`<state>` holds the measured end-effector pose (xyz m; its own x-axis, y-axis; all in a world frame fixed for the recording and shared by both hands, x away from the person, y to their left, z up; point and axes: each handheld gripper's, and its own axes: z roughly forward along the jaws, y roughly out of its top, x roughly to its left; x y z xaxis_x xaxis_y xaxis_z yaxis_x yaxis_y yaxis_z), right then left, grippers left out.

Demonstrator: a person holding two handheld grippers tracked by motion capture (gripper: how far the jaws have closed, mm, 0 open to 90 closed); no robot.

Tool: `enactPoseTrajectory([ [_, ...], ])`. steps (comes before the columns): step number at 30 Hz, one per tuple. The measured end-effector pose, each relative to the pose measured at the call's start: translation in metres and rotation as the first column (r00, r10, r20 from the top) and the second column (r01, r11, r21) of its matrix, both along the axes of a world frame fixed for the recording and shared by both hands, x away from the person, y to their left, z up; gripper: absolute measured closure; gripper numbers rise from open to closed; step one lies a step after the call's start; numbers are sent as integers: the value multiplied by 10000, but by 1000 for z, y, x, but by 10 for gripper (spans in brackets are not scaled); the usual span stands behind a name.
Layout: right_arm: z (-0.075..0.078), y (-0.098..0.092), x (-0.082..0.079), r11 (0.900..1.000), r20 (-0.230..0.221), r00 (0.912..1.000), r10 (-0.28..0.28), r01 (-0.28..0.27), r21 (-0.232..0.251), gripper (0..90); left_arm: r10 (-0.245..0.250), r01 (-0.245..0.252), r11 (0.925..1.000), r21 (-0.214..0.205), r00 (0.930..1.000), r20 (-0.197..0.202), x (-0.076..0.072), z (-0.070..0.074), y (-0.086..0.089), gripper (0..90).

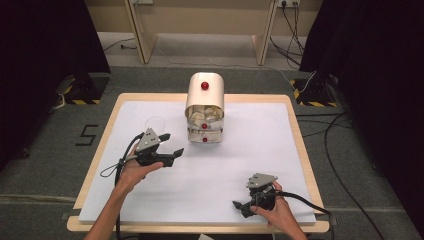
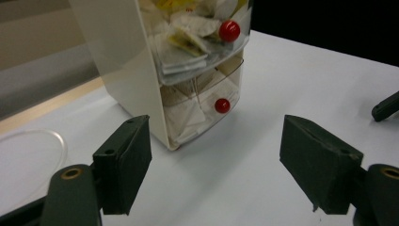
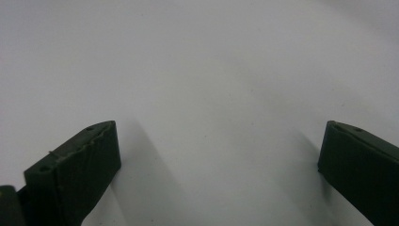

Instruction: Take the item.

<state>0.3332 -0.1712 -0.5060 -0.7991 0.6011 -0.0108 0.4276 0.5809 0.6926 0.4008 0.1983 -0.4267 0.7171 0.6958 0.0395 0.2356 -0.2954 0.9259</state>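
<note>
1. White sheeting covers the surface (image 1: 150, 200); a clear ring (image 1: 155, 122) lies near its far left corner, just beyond the left gripper (image 1: 170, 145).
2. Nothing is seen between the left gripper's spread, empty jaws and the cream drawer box (image 1: 205, 107), which stands at the middle of the far edge.
3. Red knobs (image 2: 222, 105) and paper sachets (image 2: 186, 47) inside the clear drawers are shown close up in the left gripper view.
4. Near the front right corner, the right gripper (image 1: 241, 205) is held with jaws spread over bare sheeting.

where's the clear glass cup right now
In the high view the clear cup stands on the white table, left of the tea bag dispenser, just beyond the left gripper.
</note>
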Motion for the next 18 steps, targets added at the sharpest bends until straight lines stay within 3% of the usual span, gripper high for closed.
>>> enactPoseTrajectory([
  [3, 0, 0, 0, 10000, 9, 10000, 2, -2, -1, 1, -77, 74, 9998, 196, 9999, 149, 3, 7, -6, 253],
  [10, 0, 0, 0, 10000, 2, 10000, 7, -7, -4, 1, -101, 98, 9998, 174, 9998, 182, 8, 13, -10, 256],
  [14, 0, 0, 0, 10000, 13, 10000, 16, -16, 1, 1, -226, 226, 9997, -56, 9997, 110, 9, 16, -12, 257],
  [18, 0, 0, 0, 10000, 7, 10000, 5, -5, -3, 1, -323, 322, 9995, 71, 9993, 163, 10, 19, -17, 259],
])
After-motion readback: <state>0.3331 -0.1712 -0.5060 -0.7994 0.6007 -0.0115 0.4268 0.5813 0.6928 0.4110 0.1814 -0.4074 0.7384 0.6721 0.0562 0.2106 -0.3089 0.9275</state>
